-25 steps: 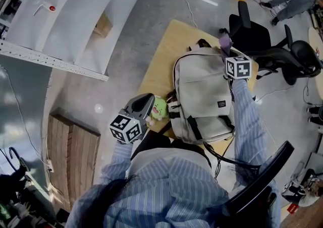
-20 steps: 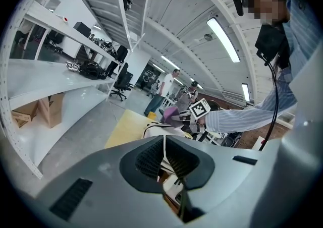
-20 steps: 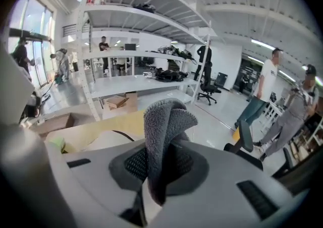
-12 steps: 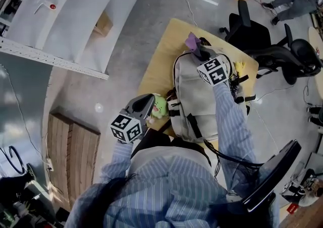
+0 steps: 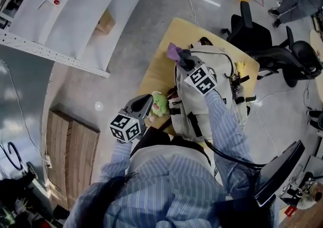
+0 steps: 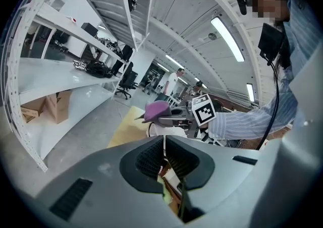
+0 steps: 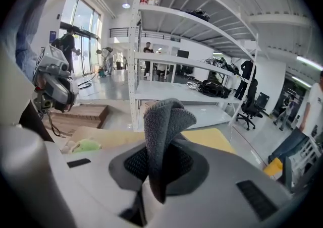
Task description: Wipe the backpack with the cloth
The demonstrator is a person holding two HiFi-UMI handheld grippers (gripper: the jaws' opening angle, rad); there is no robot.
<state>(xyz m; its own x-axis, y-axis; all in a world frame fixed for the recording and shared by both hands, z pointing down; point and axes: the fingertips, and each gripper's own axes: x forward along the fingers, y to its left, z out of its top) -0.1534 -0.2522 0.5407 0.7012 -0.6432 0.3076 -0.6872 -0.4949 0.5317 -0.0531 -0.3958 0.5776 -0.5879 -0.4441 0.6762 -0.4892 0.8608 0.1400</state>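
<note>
The backpack (image 5: 185, 98), a pale grey one, lies flat on the wooden desk (image 5: 156, 70) in front of the person, straps toward them. The right gripper (image 5: 179, 58) is out at the pack's far left corner. Its fingers are clamped on the purple cloth (image 5: 173, 50), and a fold of it sticks up clear above the fingers in the right gripper view (image 7: 164, 131). From where I stand the cloth looks to be at, or just past, the top edge of the pack. I can't say whether it is pressing on the fabric or has lifted off it.

The left gripper (image 5: 148, 102) is off to the side at the near left edge of the desk, beside a small green plush toy (image 5: 159, 106). Its fingers are pressed together with nothing between them, and it has no hold on the pack.

I'd say the wiping is under way rather than finished. The cloth is in hand and up on the pack, working around its top end. The fabric shows no dirt or damp streaks, so I can't judge how much of the front panel has been covered. The lower front, the sides and the straps look like what is left.
</note>
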